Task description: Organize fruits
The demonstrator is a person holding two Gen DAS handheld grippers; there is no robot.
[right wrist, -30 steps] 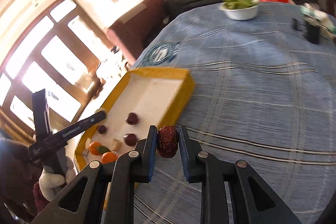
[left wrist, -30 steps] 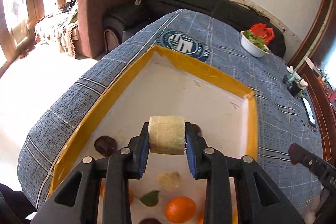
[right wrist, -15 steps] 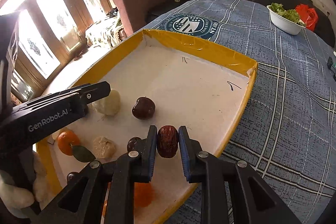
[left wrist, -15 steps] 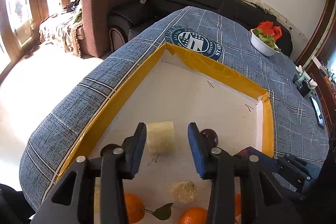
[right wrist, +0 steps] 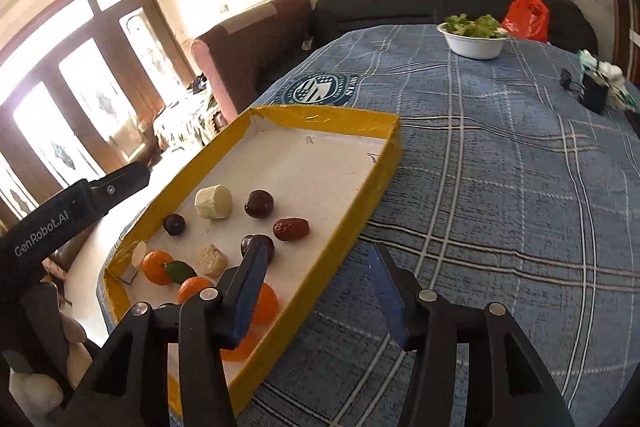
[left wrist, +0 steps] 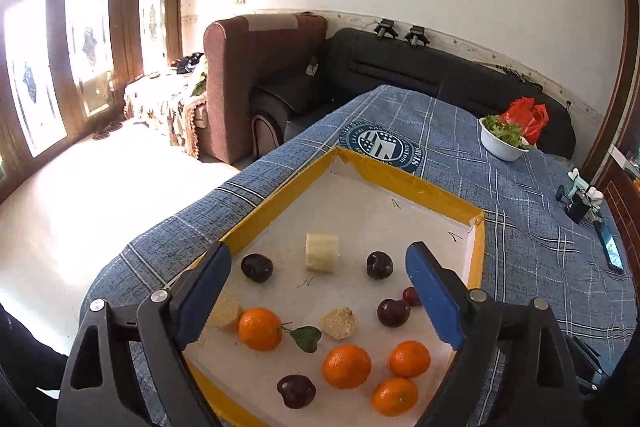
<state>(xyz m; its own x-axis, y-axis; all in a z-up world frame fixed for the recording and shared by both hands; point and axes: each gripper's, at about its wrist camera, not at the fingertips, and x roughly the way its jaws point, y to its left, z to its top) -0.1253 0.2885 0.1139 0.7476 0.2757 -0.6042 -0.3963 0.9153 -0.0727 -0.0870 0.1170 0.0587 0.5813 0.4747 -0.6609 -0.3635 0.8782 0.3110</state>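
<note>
- Left wrist view: the left gripper point(left wrist: 318, 291) hangs wide open and empty over the yellow-rimmed tray point(left wrist: 404, 179), where a pale cylindrical chunk point(left wrist: 321, 253) stands among plums and oranges.
- Right gripper point(right wrist: 316, 283) is likewise spread, holding nothing — the wrinkled red date point(right wrist: 291, 229) lies just ahead in the tray.
- Likely light and soft; grip the flanks gently.
</note>
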